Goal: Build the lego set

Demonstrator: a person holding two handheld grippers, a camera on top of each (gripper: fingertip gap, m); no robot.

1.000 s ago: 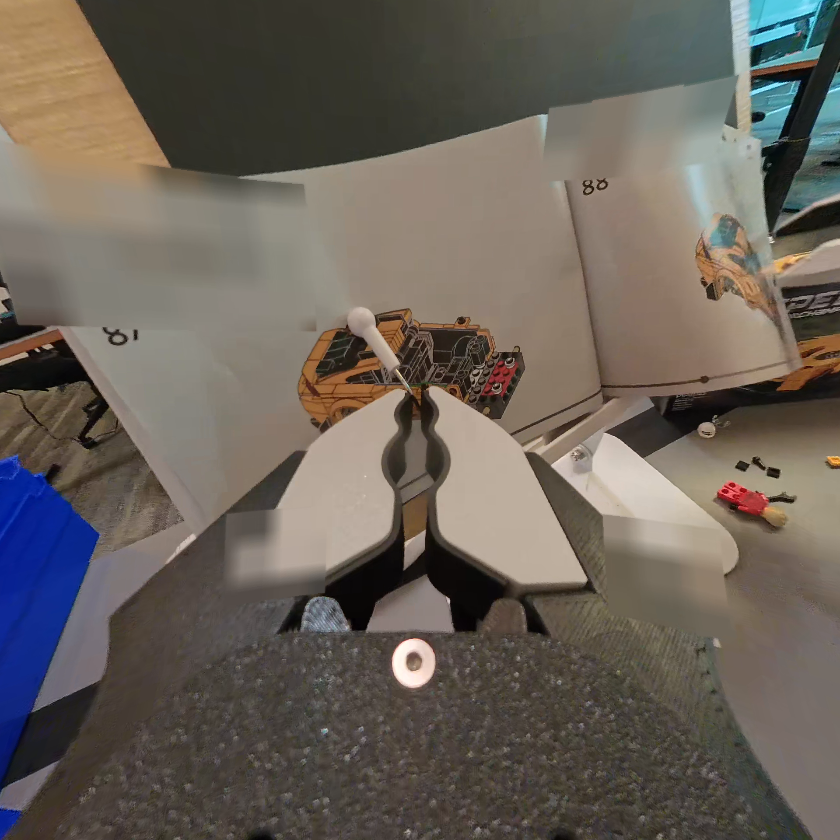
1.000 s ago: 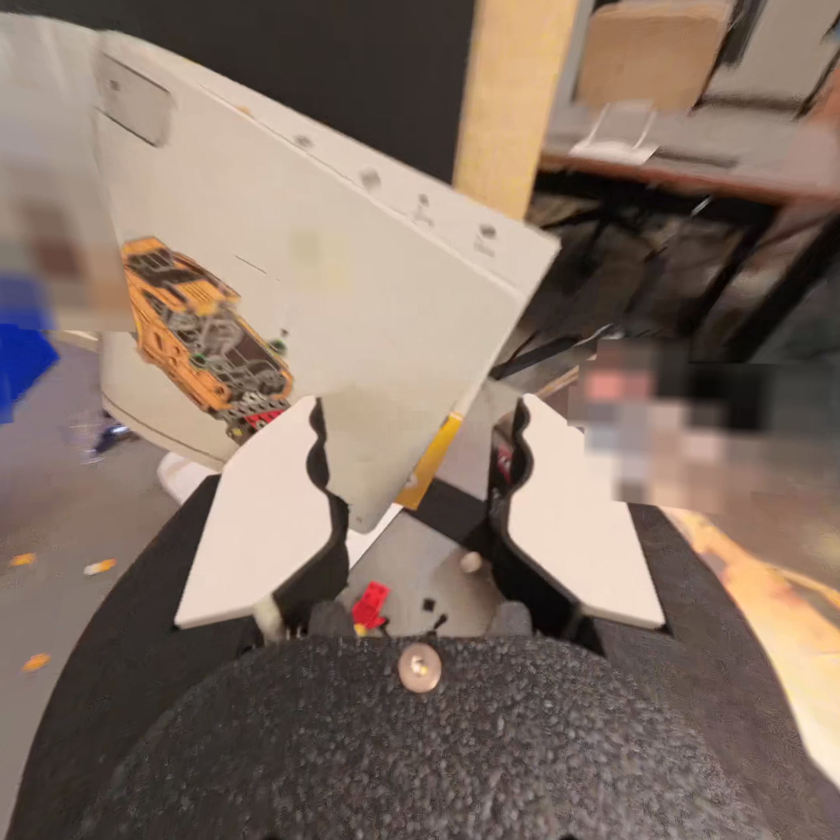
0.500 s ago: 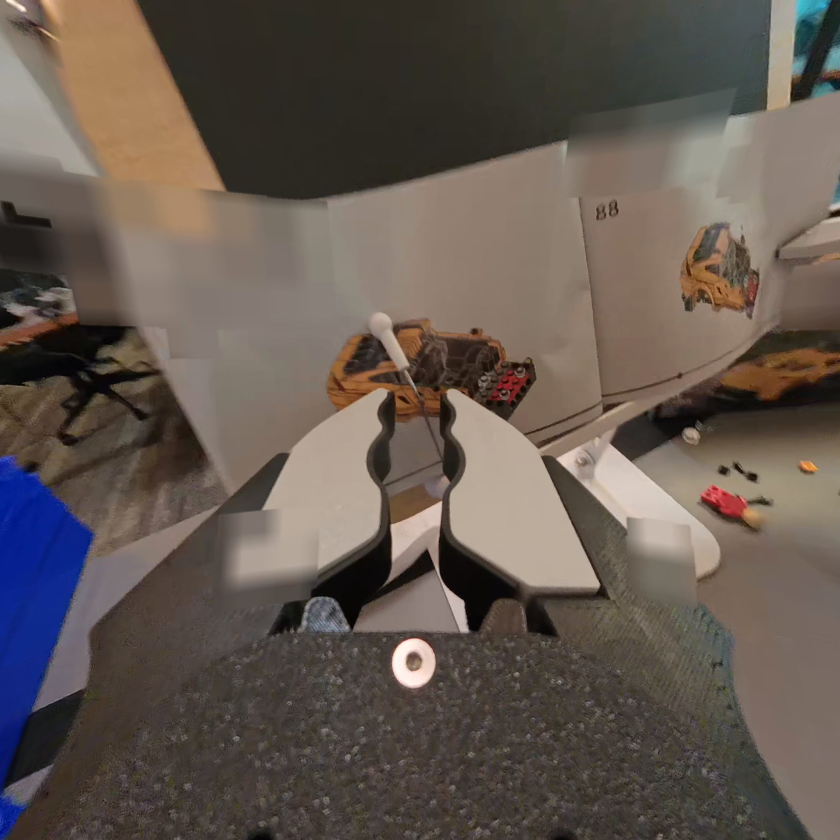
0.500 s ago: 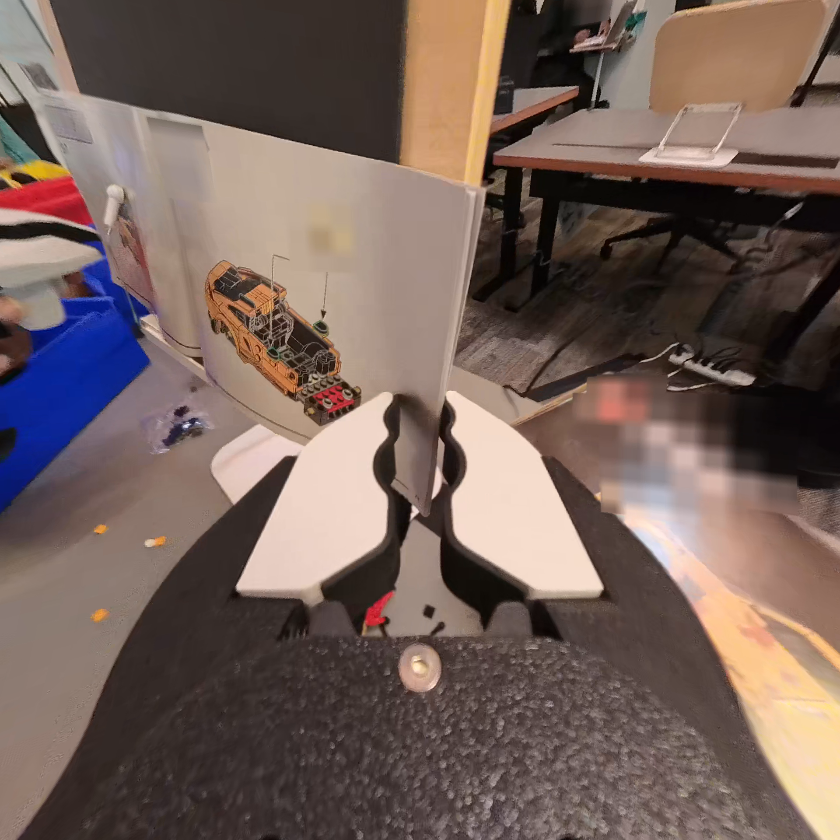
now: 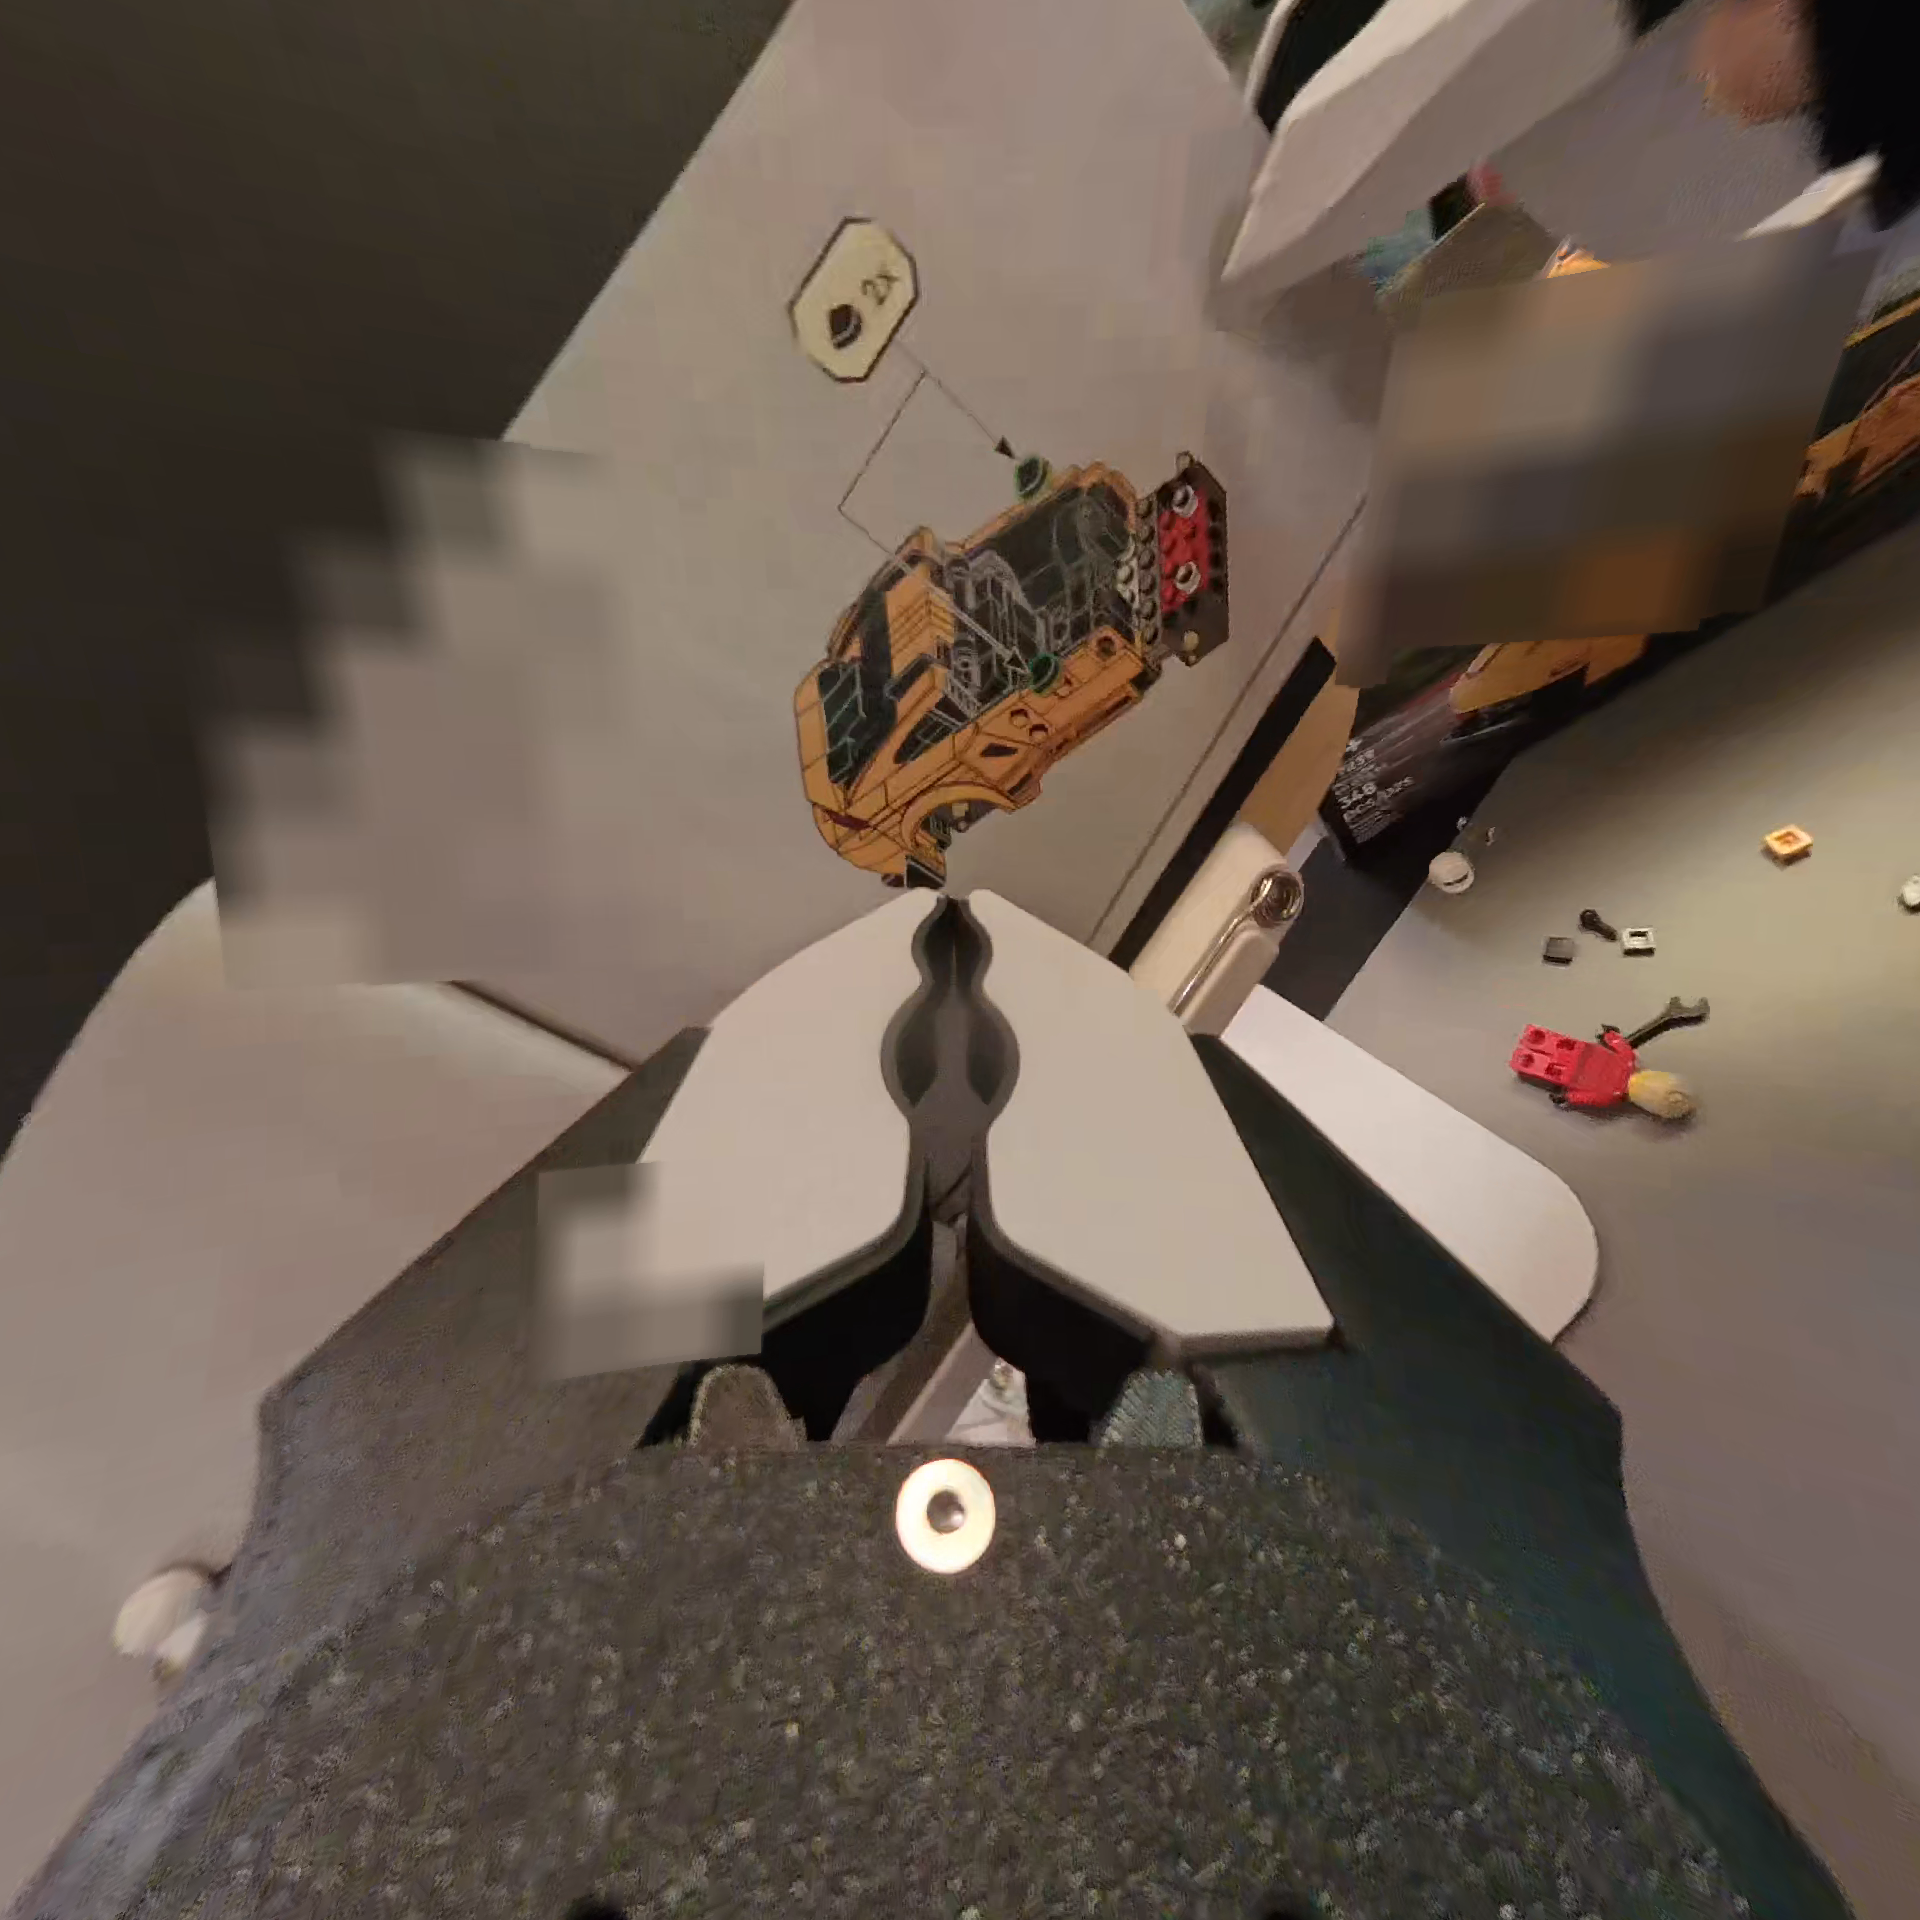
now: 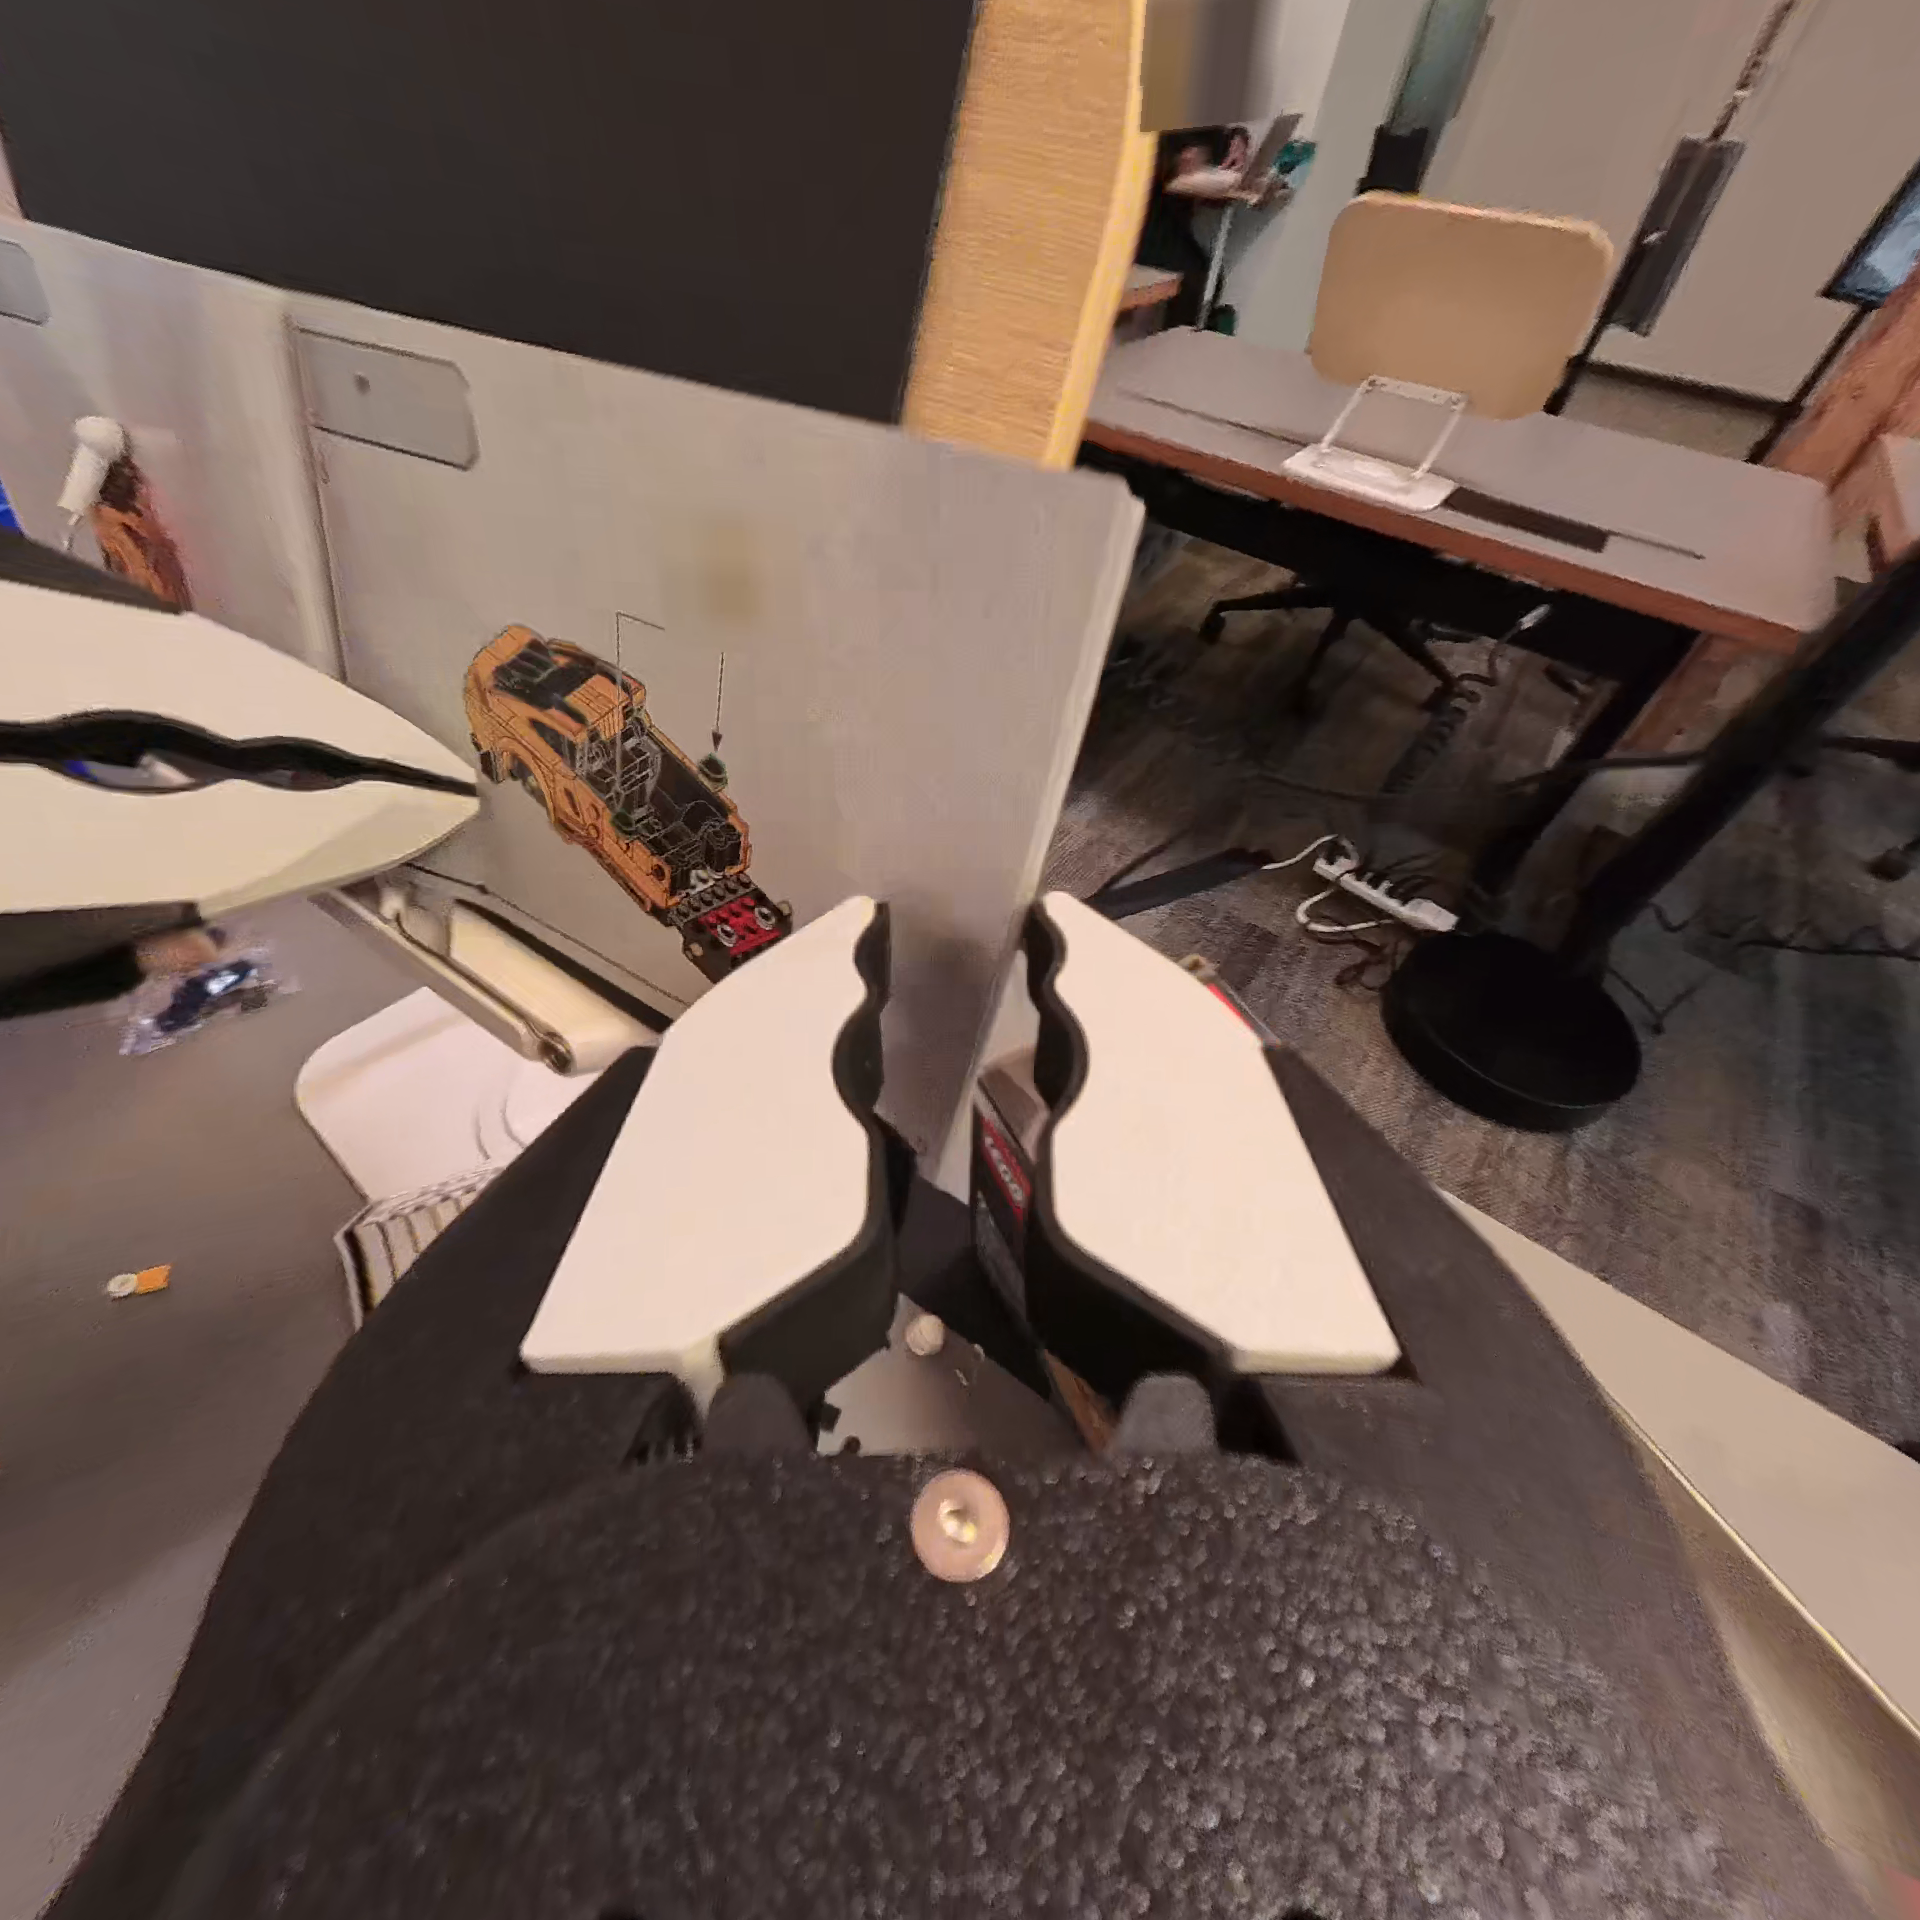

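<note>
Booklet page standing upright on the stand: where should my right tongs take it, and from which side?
Take the page by its free right edge, low down, coming edge-on from the front with one finger on each face. It is a thin upright sheet, bound on its left, and that edge stands between the open right tongs.

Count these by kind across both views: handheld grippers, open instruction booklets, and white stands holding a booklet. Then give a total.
Grippers: 2 (left gripper, right gripper)
Instruction booklet: 1
White stand: 1
Total: 4
</note>
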